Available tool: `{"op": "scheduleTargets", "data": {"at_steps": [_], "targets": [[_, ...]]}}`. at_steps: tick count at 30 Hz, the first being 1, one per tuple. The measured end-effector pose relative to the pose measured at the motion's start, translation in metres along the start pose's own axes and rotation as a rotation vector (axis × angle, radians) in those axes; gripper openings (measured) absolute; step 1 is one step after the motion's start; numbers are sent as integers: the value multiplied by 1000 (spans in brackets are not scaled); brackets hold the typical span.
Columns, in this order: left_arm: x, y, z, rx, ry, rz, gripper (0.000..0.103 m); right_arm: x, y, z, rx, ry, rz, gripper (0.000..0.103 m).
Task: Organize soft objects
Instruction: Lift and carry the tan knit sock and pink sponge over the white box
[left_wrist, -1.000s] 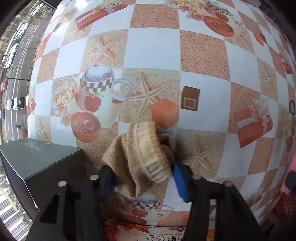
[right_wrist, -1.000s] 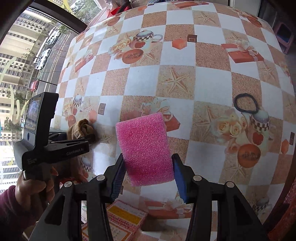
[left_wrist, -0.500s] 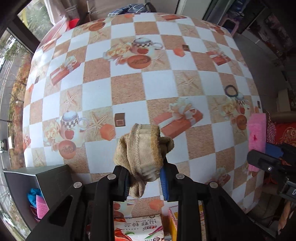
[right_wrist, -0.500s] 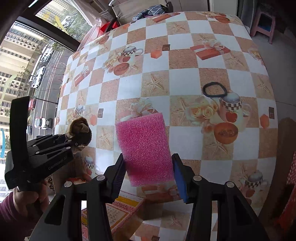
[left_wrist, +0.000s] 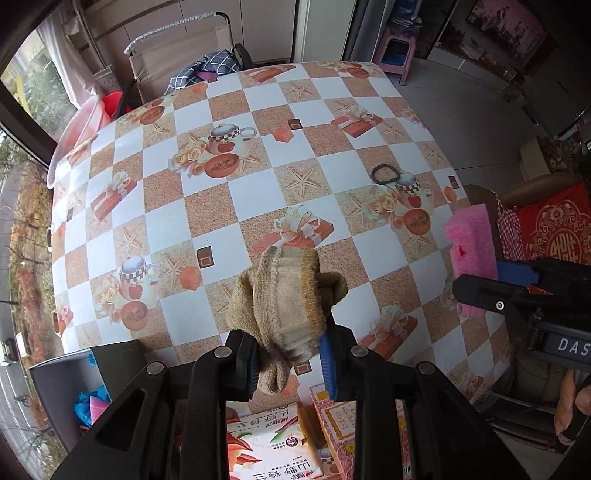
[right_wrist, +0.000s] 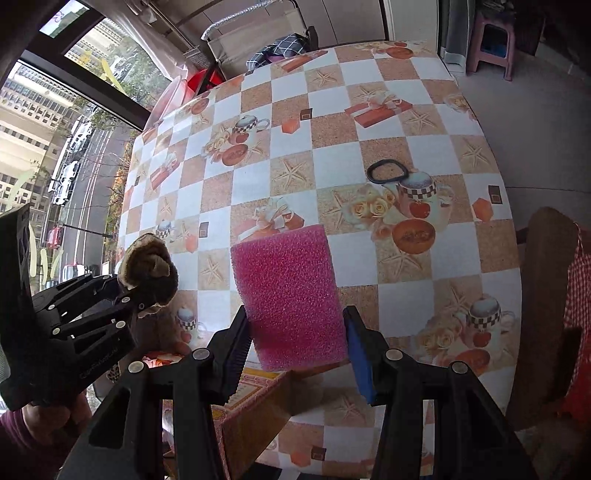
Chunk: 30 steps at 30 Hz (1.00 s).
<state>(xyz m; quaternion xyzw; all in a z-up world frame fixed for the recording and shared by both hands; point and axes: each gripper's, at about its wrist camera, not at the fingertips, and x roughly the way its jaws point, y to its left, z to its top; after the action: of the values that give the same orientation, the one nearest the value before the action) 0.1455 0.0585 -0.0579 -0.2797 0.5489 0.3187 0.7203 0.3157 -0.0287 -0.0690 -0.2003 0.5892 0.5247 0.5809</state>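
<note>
Soft objects (left_wrist: 284, 299): tan knit glove pinched in our left gripper (left_wrist: 290, 363), up off the table (left_wrist: 258, 192) | pink sponge (right_wrist: 290, 299) squeezed in our right gripper (right_wrist: 295, 349), also lifted | grey box (left_wrist: 62, 376) already has blue and pink bits inside | left: drop both in, hair tie (right_wrist: 387, 171) maybe too

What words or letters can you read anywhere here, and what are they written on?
"DAS": white letters on the black body of the right gripper, cut off at the picture's edge.
"山野" and two more Chinese characters, seen upside down: on the white printed packet below the left gripper; the rest is too blurred to read.
Engraved line on the left gripper's black body in the right wrist view: too small to read.
Pink patterned box: print too small to read.
</note>
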Motion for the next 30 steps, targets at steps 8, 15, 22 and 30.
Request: {"op": "scheduleTargets", "data": {"at_steps": [8, 15, 22, 30], "targets": [[-39, 6, -46, 33, -22, -32, 29, -25, 34, -28, -38, -21, 12, 51], [-64, 11, -97, 84, -22, -47, 29, -43, 70, -64, -91, -10, 15, 51], [-84, 32, -138, 56, -33, -46, 29, -49, 107, -98, -143, 26, 18, 51], [-101, 70, -160, -63, -73, -38, 29, -40, 157, -123, -260, 84, 35, 51]]}}
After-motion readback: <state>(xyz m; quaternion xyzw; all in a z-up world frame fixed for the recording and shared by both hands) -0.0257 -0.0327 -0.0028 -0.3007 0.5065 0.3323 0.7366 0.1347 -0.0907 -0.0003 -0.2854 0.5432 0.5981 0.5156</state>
